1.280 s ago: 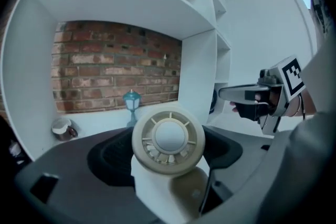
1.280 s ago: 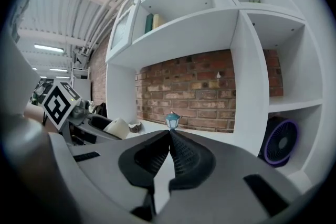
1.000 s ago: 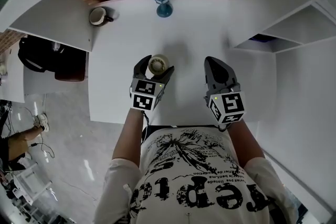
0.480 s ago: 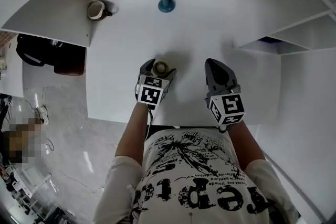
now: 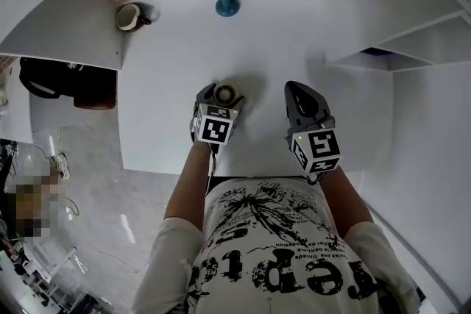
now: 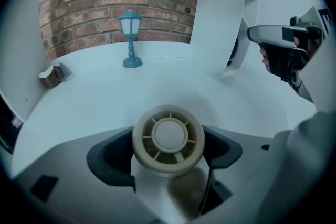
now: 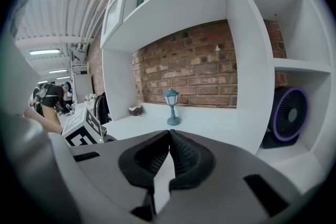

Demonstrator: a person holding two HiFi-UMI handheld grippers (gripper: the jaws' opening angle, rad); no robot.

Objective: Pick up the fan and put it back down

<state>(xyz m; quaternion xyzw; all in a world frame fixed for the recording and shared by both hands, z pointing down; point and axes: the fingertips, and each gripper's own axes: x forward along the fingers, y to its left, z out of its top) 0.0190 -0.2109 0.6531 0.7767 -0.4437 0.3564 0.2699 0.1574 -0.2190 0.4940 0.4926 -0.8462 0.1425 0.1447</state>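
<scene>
In the head view my left gripper has its jaws around the small beige fan at the near middle of the white table, with my right gripper beside it. The left gripper view shows closer that both jaws press the fan's round housing. Only the right gripper view shows its own jaws closed together on nothing, and a purple fan in a shelf compartment.

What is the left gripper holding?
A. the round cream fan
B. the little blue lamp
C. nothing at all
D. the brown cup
A: in the left gripper view, the two dark jaws of the left gripper sit against either side of the round cream fan.
</scene>
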